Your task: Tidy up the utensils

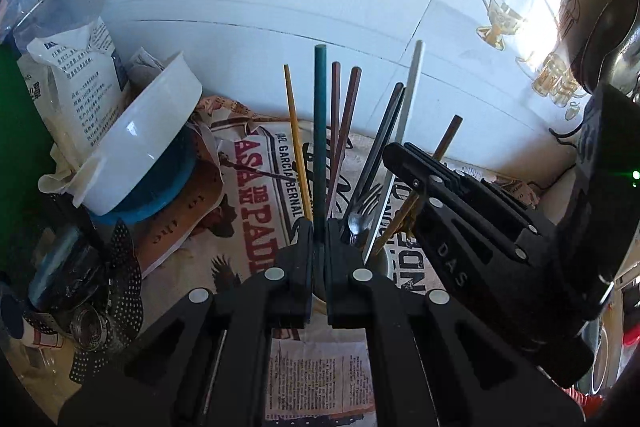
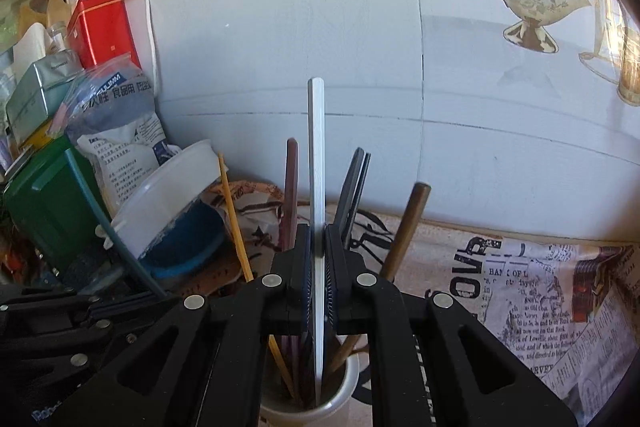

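Only right wrist view shows white cup (image 2: 340, 393) holding chopsticks.

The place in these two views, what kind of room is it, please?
Probably a home kitchen counter: a white cup holding chopsticks, white wall tiles printed with a gravy boat, and food bags beside a red tin.
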